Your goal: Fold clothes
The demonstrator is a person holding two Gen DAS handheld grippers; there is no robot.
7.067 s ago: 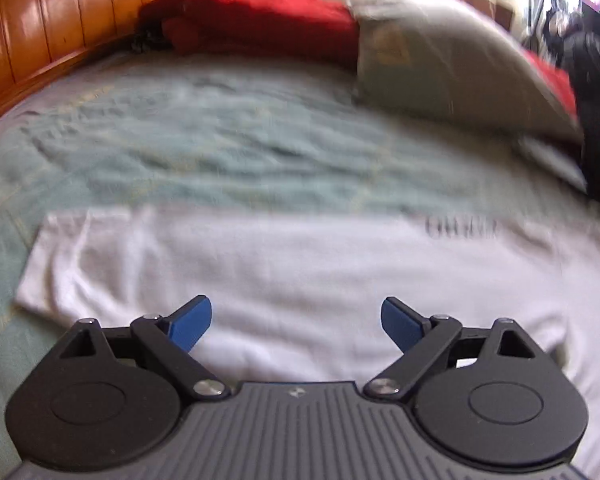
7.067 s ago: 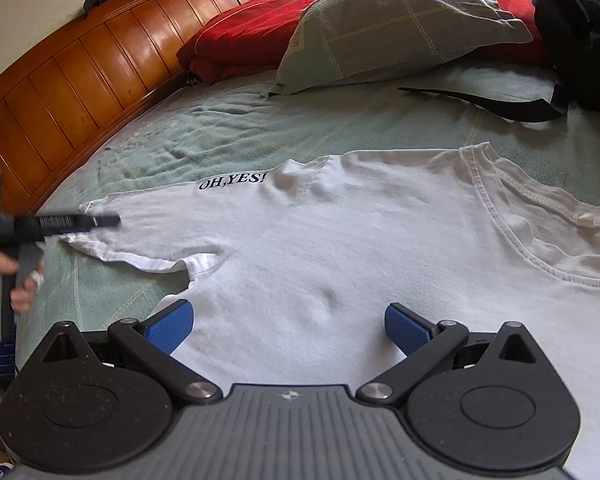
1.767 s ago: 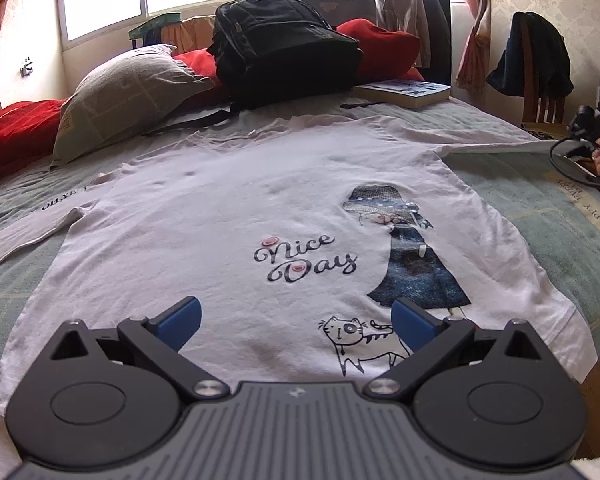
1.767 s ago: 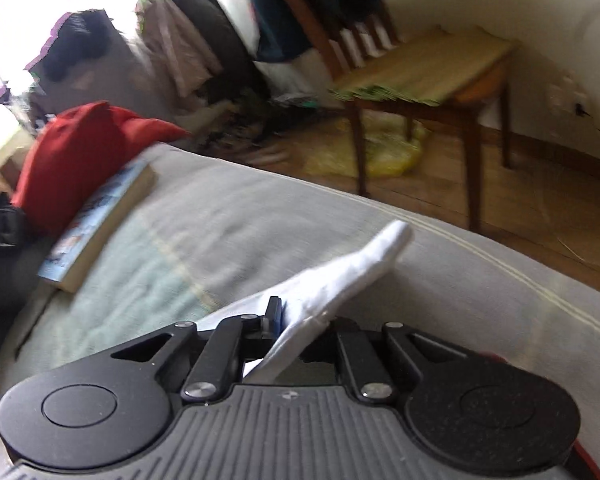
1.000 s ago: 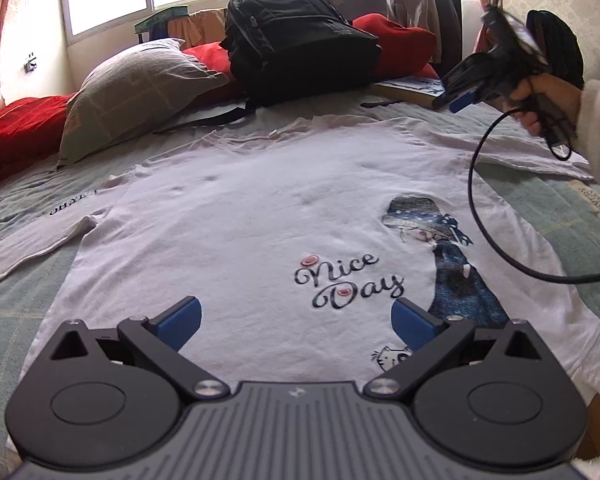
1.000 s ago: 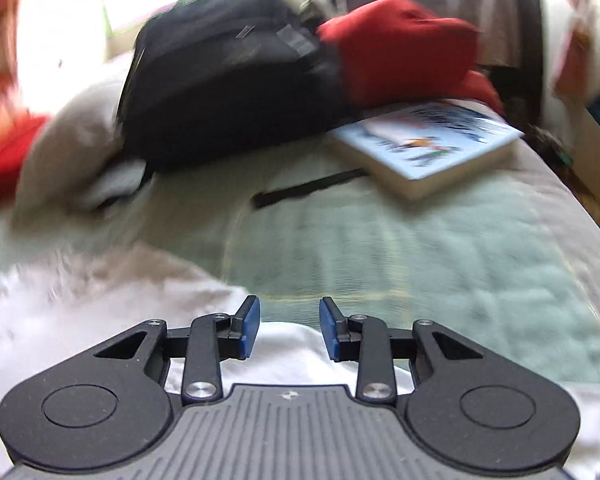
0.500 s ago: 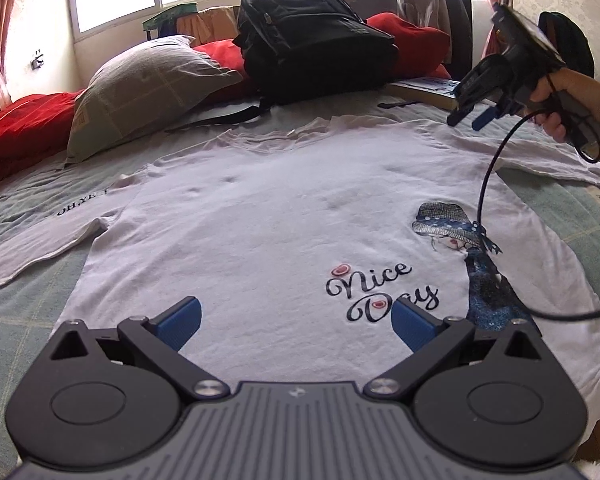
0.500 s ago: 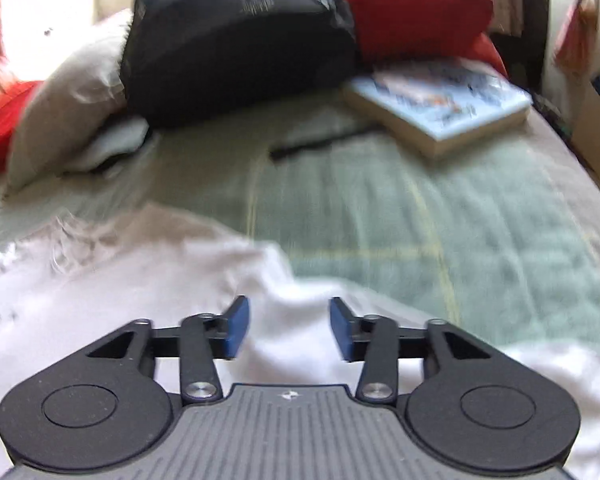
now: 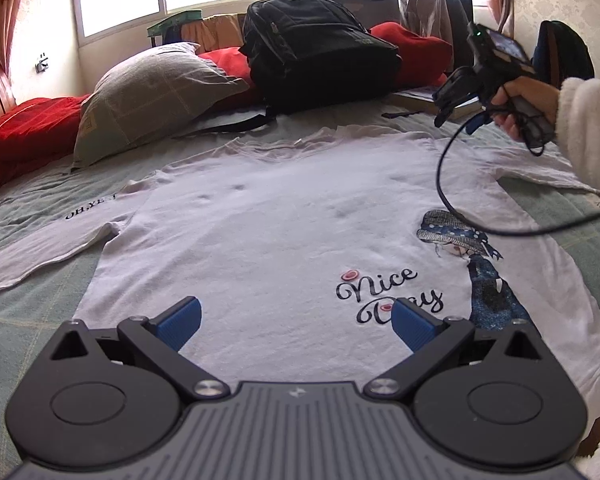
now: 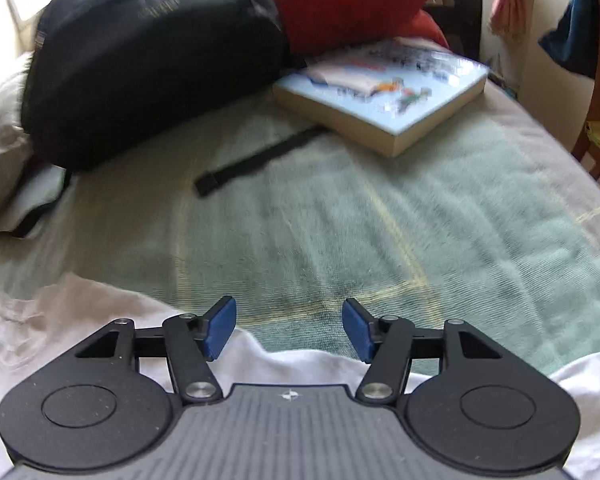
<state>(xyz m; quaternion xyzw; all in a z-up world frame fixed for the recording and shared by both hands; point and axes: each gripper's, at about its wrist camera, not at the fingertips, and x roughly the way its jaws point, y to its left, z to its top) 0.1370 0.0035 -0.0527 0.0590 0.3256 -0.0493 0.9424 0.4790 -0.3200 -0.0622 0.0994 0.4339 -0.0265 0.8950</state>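
White shirt (image 9: pixel 284 216) lies spread flat on the bed (image 10: pixel 340 232), print side up (sleeves out). Left hand-held gripper (image 9: pixel 296 320) hovers over its hem, jaws wide, empty. Right hand-held gripper (image 10: pixel 288 328) above the shoulder edge, jaws just been opening, nothing between them.

Shirt front: "Nice Day" in black script on the white shirt (image 9: pixel 300 220), toward the bed's near edge.
Sleeve: "OH,YES!" in black.
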